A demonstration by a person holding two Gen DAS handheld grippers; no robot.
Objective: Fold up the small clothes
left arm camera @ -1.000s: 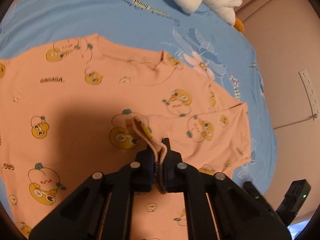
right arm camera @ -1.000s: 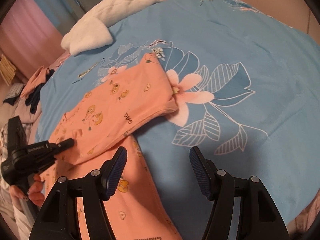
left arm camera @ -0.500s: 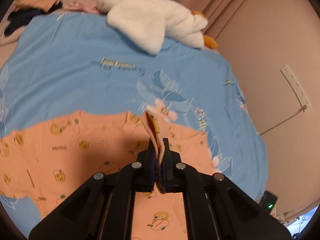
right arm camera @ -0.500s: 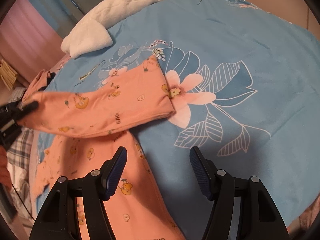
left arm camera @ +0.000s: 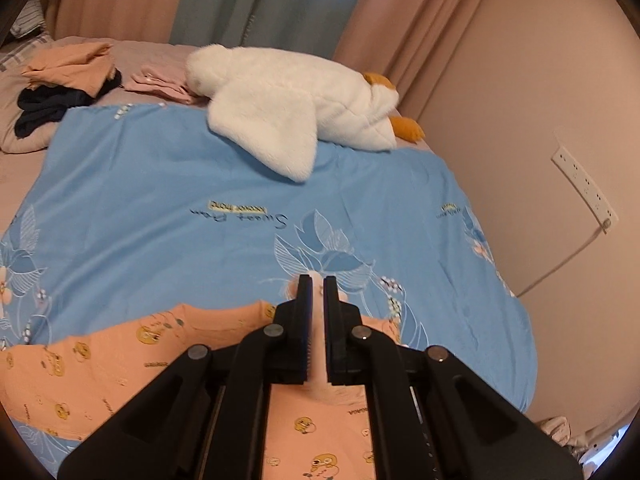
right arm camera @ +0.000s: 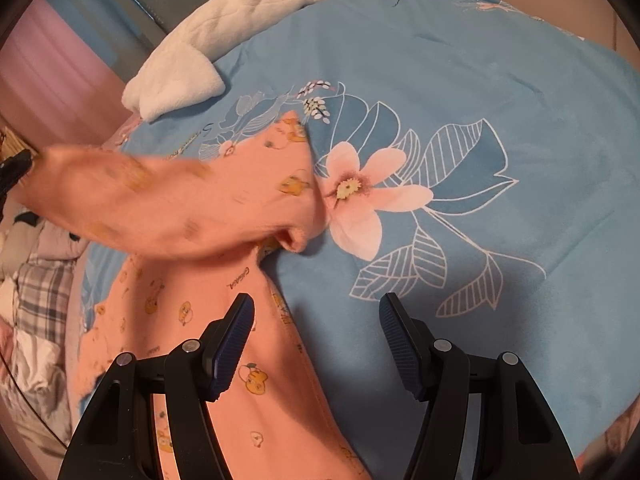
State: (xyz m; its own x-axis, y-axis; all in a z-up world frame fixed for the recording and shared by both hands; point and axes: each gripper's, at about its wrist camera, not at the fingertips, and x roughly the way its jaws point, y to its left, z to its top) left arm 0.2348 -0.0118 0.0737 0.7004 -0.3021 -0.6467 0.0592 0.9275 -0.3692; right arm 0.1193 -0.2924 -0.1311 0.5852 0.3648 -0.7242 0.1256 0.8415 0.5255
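A peach shirt (left arm camera: 120, 368) printed with little yellow cartoon fruits lies spread on the blue floral bedsheet (left arm camera: 160, 208). My left gripper (left arm camera: 317, 284) is shut on the end of its sleeve, and pale cloth shows between the narrow jaws. In the right wrist view that sleeve (right arm camera: 160, 196) stretches up and to the left, blurred, to the left gripper's tip (right arm camera: 16, 168) at the frame edge. The shirt's body (right arm camera: 256, 360) stays flat below. My right gripper (right arm camera: 316, 328) hovers open over the shirt's right edge and the sheet, holding nothing.
A white plush duck (left arm camera: 288, 108) lies at the far end of the bed. Loose peach and dark clothes (left arm camera: 68, 68) sit at the far left. A power strip (left arm camera: 584, 188) hangs on the wall to the right. Plaid bedding (right arm camera: 40, 296) lies beside the bed.
The left gripper has risen with the sleeve, pulling it up off the shirt's body; its view now takes in the far bed and curtains. The right gripper has stayed still.
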